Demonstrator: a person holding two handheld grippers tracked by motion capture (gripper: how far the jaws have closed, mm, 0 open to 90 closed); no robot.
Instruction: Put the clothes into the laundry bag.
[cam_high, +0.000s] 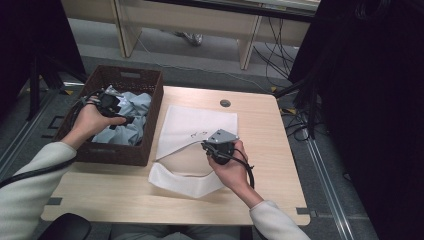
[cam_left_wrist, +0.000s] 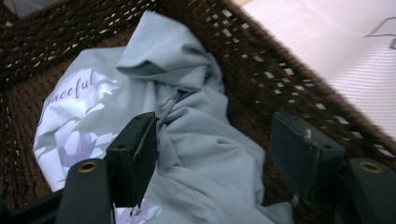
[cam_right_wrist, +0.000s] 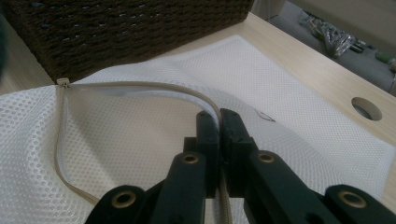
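The right claw (cam_right_wrist: 219, 122), nearest to us, is clamped on the beige zipper edge (cam_right_wrist: 140, 86) of the white mesh laundry bag (cam_high: 197, 131), lifting that edge so the mouth gapes toward the basket; in the high view we see the same right claw (cam_high: 206, 146) at the middle of the bench (cam_high: 270, 165), the bag lying flat beneath it with a folded flap trailing toward the near edge. Farther off and to the left, the left claw (cam_left_wrist: 215, 154) hangs inside the brown wicker basket (cam_high: 150, 80), jaws spread wide with a fold of the pale blue printed garment (cam_left_wrist: 187, 140) lying between them; the pads do not press on the cloth, so nothing is held there. In the high view we find the left claw (cam_high: 119, 119) low over the garment (cam_high: 131, 116), which sits crumpled in the basket at the bench's far left corner.

We judge the step in hand to be seizing the garment for transfer into the bag. Risks, as we read them: a shallow pinch on one loose fold may slip as the cloth is lifted; a jaw tip may snag the basket weave and drag the basket; and a tug on the bag while the zipper is pinched so narrowly may pull the edge free and let the mouth collapse.
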